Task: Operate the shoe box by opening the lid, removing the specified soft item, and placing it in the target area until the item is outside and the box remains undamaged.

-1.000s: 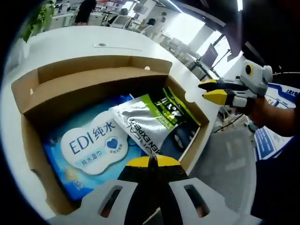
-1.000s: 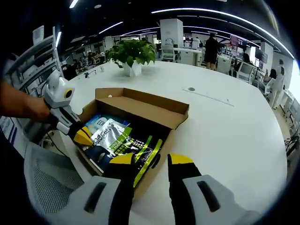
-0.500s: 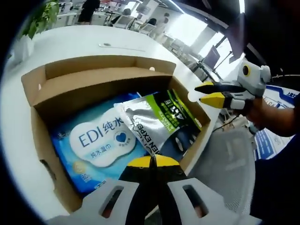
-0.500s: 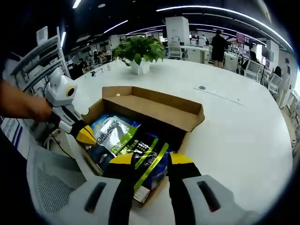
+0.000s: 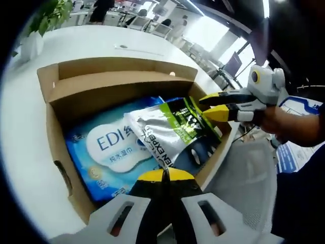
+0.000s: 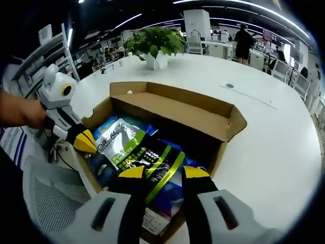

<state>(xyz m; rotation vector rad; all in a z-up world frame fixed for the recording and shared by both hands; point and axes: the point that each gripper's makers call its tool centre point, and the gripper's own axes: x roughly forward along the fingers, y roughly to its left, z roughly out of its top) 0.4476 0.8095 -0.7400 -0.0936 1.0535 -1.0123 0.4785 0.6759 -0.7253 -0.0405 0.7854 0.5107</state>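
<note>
The left tool (image 5: 163, 175) has pale grey moulded arms with slotted cut-outs, black jaws and bright yellow tips. The right tool (image 6: 163, 173) is built the same: grey slotted arms, black jaws, yellow caps. Seen from across, each carries a rounded white housing with a yellow-ringed dark disc. A bare forearm (image 5: 299, 127) shows behind one; possibly a thin dark cable trails there.

open-plan office: desks (image 6: 213, 48), potted plant (image 6: 156, 44), ceiling strip lights (image 6: 122, 21)

- One open shoe box (image 6: 175, 109) on the desk (image 6: 264, 147).
- Two soft packs inside the box: one blue wipes pack (image 5: 109, 152), one silver-green pouch (image 5: 170, 134).
- One potted plant (image 6: 155, 46) beyond the box.
</note>
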